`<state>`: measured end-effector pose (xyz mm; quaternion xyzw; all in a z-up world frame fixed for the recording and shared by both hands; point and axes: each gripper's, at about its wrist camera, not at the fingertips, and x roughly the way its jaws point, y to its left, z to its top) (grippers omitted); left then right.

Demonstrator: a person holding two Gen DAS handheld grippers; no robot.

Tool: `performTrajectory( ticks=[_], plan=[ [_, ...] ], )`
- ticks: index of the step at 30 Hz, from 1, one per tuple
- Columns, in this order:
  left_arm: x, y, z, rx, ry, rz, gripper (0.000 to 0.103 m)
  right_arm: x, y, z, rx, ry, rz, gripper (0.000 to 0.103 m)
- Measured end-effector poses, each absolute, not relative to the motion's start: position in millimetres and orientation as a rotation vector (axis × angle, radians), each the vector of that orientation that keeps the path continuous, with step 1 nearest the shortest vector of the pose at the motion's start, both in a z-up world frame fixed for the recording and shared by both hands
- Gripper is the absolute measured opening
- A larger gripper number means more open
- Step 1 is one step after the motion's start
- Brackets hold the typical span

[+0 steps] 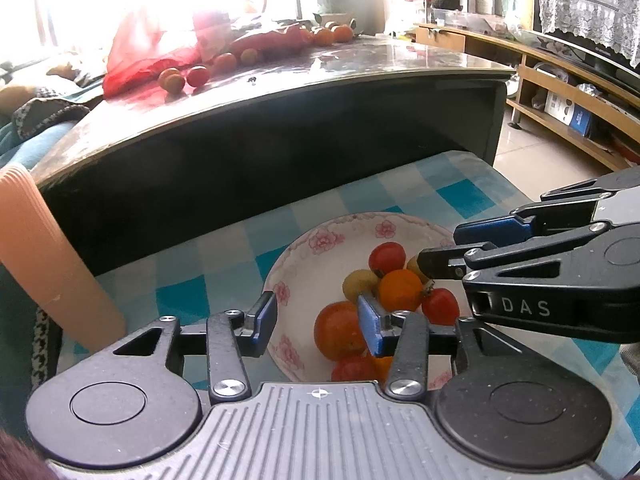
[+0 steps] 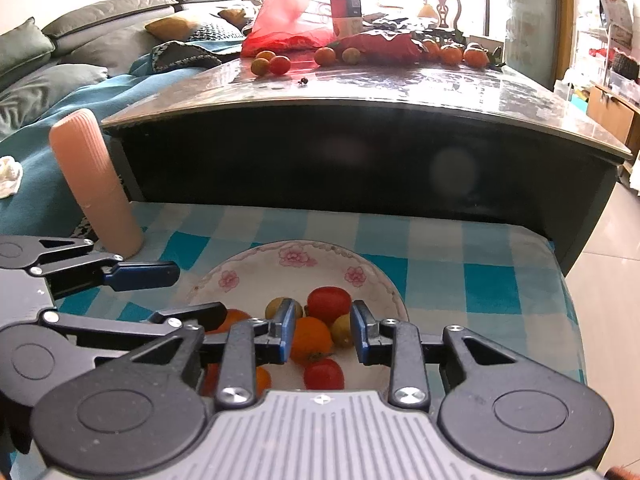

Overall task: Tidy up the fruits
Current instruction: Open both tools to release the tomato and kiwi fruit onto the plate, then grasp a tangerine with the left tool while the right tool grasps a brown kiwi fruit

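Note:
A white bowl (image 1: 320,236) (image 2: 292,256) with pink flowers sits on a blue checked cloth and holds several small red, orange and yellow fruits. My left gripper (image 1: 316,320) (image 2: 200,292) hovers open over the bowl's near left side; an orange-red fruit (image 1: 336,336) lies just below its right finger, with no pad pressing on it. My right gripper (image 2: 322,332) (image 1: 440,246) comes in from the right, open above an orange fruit (image 2: 310,340) (image 1: 400,290) and a yellow one (image 2: 342,330), gripping neither. More loose fruits (image 1: 172,80) (image 2: 272,65) lie on the dark table beyond.
The dark glossy table (image 1: 280,140) (image 2: 360,92) rises right behind the cloth (image 1: 440,188) (image 2: 460,260). It carries a red plastic bag (image 1: 136,52) (image 2: 284,20) and a red box. A pink ribbed cylinder (image 1: 44,248) (image 2: 96,184) stands left of the bowl. A sofa lies far left.

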<state>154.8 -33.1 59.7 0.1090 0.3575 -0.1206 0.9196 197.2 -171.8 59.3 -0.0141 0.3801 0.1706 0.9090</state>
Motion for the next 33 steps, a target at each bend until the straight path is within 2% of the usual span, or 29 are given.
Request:
performTrajectory(
  ticks=[17,33],
  plan=[
    [111.6,-13.2,62.8,0.220,0.778,-0.243,0.057,133.8,-160.1,66.3,-0.046,0.804,0.400,0.046],
    [89.8,19.6,58.9,0.182,0.820,-0.206,0.059,81.7,-127.8,35.5,-0.125,0.903,0.502,0.047]
  ],
)
